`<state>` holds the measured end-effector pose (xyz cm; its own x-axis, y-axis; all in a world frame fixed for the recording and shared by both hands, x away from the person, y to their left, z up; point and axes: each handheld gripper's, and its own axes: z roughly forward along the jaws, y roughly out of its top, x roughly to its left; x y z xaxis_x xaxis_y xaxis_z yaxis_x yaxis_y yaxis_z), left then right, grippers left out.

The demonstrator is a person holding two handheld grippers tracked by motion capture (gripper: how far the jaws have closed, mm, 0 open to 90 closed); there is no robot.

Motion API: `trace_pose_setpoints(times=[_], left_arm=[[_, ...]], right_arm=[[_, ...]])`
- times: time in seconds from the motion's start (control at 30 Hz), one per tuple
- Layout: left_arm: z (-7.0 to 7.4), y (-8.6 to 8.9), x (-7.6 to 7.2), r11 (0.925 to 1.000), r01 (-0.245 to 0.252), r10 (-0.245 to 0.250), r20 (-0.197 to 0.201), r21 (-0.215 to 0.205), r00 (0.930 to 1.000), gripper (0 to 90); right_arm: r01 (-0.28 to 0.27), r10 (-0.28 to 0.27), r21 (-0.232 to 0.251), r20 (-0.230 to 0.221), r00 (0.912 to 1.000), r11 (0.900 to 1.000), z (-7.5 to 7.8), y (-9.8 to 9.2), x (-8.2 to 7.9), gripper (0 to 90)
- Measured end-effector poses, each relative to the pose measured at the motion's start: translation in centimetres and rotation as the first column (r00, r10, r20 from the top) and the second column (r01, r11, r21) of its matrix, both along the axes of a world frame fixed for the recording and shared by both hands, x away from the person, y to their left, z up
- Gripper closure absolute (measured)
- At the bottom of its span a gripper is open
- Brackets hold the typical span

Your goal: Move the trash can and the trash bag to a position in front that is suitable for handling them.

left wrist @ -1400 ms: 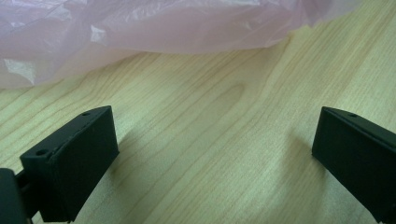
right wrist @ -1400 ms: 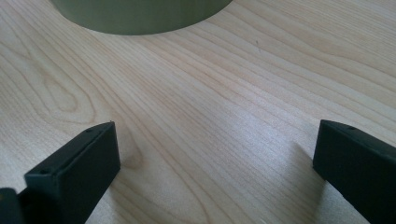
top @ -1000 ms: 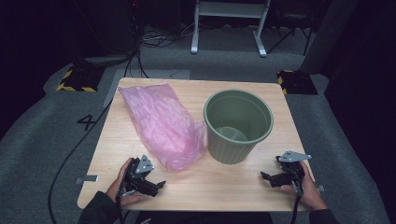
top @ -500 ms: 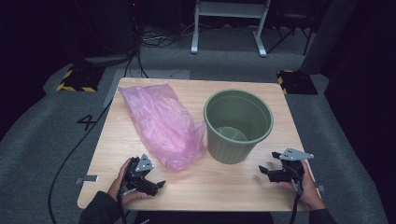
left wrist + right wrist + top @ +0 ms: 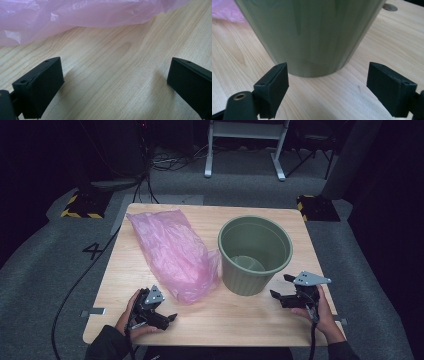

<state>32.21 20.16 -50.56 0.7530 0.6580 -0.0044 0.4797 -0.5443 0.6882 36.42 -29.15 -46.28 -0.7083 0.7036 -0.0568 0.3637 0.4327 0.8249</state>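
A crumpled pink plastic bag (image 5: 172, 252) lies on the left half of the wooden table (image 5: 240, 325). A green bin (image 5: 255, 252) stands upright to its right, close beside the bag. My left gripper (image 5: 167, 312) rests near the front edge, just short of the bag's near end (image 5: 75, 15), open (image 5: 112, 85) over bare wood. My right gripper (image 5: 280, 286) hovers at the bin's front right, pointing at its base (image 5: 312, 32). Its jaws (image 5: 329, 85) have just been closing a little but stand wide apart, with nothing between them.
A small round mark (image 5: 390, 7) sits on the table beyond the bin. Grey carpet (image 5: 60, 270) surrounds the table. A white stand (image 5: 245, 150) and two black-and-yellow floor blocks (image 5: 80, 205) lie behind it. A cable (image 5: 85, 280) runs along the left side.
The right gripper has lifted slightly and moved in toward the bin. The left gripper, bag and bin have stayed put.
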Motion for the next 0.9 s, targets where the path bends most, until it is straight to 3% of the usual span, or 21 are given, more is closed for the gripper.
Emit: trace_pose_setpoints(times=[0.57,0.9], left_arm=[[0.0,0.0,0.0,1.0000,-0.008,0.008,-0.001,0.001,1.0000,0.1],[0.0,0.0,0.0,1.0000,-0.009,0.009,-0.002,0.002,1.0000,0.2]], right_arm=[[-0.007,0.006,0.022,0.039,0.9992,1.000,0.6,2.5,1.1,15.0],[0.016,-0.017,0.033,0.046,0.9988,0.999,0.4,2.6,1.8,15.2]])
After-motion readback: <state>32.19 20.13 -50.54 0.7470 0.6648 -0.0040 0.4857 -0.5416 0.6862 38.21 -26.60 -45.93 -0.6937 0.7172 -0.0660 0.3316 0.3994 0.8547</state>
